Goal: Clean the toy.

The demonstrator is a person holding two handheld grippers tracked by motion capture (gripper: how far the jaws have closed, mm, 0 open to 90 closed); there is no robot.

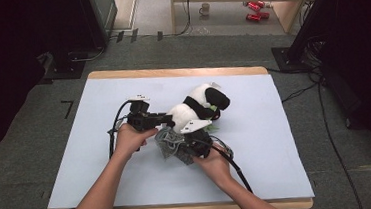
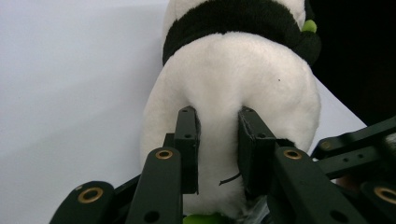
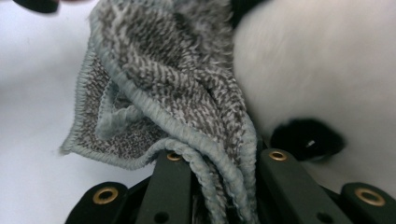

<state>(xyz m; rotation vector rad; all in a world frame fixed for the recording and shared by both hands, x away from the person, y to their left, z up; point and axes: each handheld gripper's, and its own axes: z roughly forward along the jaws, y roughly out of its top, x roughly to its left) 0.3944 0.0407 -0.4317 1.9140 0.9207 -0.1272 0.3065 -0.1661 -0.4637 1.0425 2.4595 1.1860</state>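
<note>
A pale blue sheet covers a wooden desk [image 1: 277, 142] that stands on grey carpet, with dark equipment to both sides.

Nearest, two forearms come in from the bottom edge of the high view. The right hand [image 1: 214, 166] holds the right gripper [image 1: 192, 143], whose cable trails back toward the person. Its fingers pinch a grey cloth [image 1: 169, 142]; in the right gripper view the bunched, stitched edge of the cloth [image 3: 163, 93] runs down between them, and the rest fans out above, woven grey with a lighter border. The cloth lies against the panda's white side there, with a black patch of the toy just beside the right finger.

Slightly farther, the left hand [image 1: 132, 138] holds the left gripper [image 1: 167, 119], level and pointing to the right. Its fingers [image 2: 187, 149] pinch a fold of white plush at the rear of the panda [image 2: 233, 102], pressing into the fur from both sides.

The panda [image 1: 198, 108] lies near the middle of the desk, just beyond the cloth, white body toward the grippers and black parts on the far right side. A bit of green shows at its far end and another under it.

Beyond the desk, on a lighter floor, stand a mug [image 1: 205, 8] and two red cans [image 1: 255, 9], well apart from the work.
</note>
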